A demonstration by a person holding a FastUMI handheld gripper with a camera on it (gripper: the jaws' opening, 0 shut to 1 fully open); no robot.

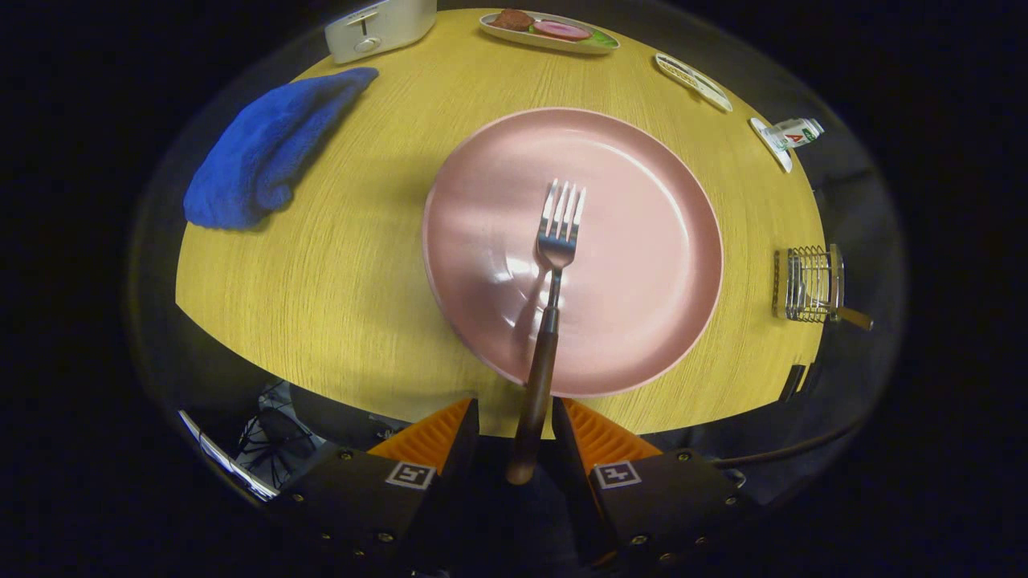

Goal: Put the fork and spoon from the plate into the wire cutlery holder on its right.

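Note:
A fork (560,233) with a dark wooden handle hangs over the pink plate (642,241) and casts a shadow on it, tines pointing away from me. Its handle runs back between my two orange fingers. My gripper (516,408) is shut on that handle, high above the table's near edge. The wire cutlery holder (807,282) stands at the table's right edge, well to the right of the plate. A wooden handle (854,319), apparently the spoon's, sticks out of it.
On the round wooden table (345,273), a blue cloth (261,152) lies left of the plate. A white toaster (379,28) and a dish of food (548,32) sit at the far side, with two small items (783,136) far right.

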